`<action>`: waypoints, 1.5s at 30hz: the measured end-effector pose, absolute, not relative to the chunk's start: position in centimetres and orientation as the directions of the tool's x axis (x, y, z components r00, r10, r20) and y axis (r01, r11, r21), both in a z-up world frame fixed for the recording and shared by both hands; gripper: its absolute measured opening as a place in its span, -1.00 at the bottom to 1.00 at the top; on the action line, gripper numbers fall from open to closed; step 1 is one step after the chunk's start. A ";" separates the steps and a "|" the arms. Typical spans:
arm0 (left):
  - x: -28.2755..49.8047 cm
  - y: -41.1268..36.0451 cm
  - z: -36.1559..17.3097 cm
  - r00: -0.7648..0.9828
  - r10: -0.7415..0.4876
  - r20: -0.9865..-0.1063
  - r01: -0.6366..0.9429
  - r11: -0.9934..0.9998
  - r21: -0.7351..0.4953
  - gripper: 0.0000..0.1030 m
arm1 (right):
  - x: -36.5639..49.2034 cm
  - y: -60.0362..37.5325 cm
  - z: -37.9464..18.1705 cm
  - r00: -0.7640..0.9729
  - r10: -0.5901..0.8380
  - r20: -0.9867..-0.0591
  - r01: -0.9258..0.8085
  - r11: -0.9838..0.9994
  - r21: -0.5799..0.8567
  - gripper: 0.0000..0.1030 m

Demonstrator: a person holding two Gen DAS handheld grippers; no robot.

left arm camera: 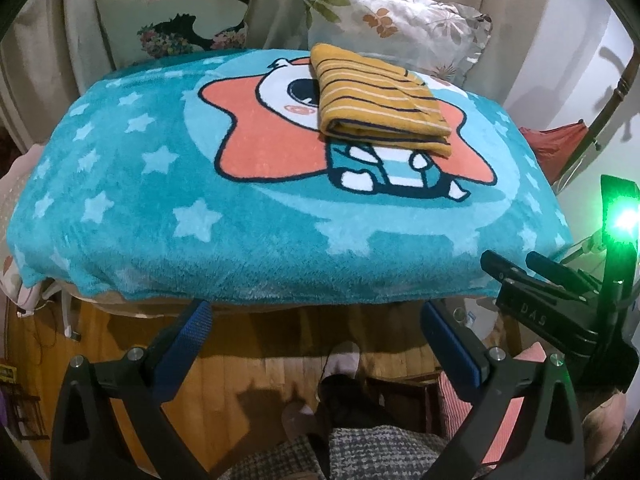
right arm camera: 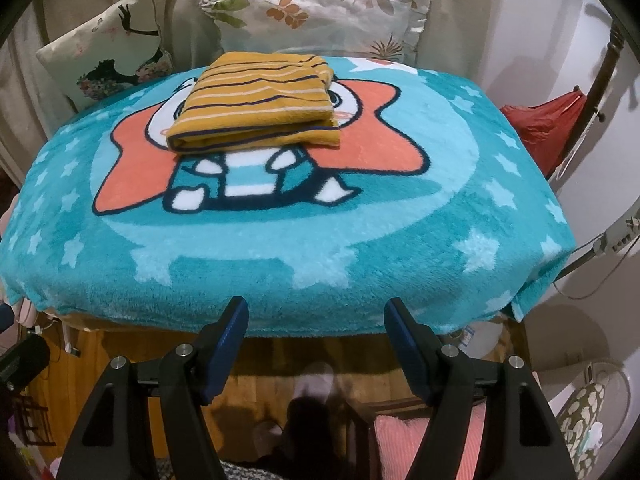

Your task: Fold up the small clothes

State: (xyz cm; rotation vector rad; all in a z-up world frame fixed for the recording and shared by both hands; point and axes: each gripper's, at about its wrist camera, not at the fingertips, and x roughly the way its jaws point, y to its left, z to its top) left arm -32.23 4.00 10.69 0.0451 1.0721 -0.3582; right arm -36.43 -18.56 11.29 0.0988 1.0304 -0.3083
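Striped mustard garment (left arm camera: pixel 380 98) looks pretty much done to me: it's folded into a compact rectangle with the layers stacked neatly, the thick folded edge facing the claws. It sits on the teal star blanket (left arm camera: pixel 160 208) that covers the surface, right on top of the cartoon star character printed there.

Left claw (left arm camera: pixel 316 328) hangs off the near edge of the blanket, jaws spread wide apart with nothing between them. The garment lies well ahead of it and a bit to its right. Right claw (right arm camera: pixel 316 324) is the same deal: jaws apart, empty, parked at the near blanket edge, with the garment well ahead and slightly to its left. Neither claw touches the fabric.

So as far as I can judge, the fold on this piece is finished and both claws are pulled back clear of it. I don't see any other small clothes waiting on the blanket. Behind the garment there are just two pillows, a floral one (right arm camera: pixel 320 12) and one with a dark silhouette print (right arm camera: pixel 108 52). If more pieces are left, they're out of view. Edges look slightly uneven at the far corner, nothing major.
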 end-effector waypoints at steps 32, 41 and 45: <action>-30.9 4.3 9.1 0.373 -0.247 -0.894 0.280 0.949 -0.145 1.00 | -34.4 -17.3 11.8 0.513 -0.171 -0.841 0.236 0.970 -0.053 0.52; -30.9 4.4 9.0 0.372 -0.249 -0.894 0.279 0.949 -0.148 1.00 | -34.3 -16.5 11.7 0.522 -0.167 -0.837 0.215 0.975 -0.060 0.52; -30.8 4.4 9.0 0.372 -0.250 -0.894 0.279 0.949 -0.149 1.00 | -34.4 -16.5 11.7 0.521 -0.171 -0.836 0.223 0.973 -0.061 0.53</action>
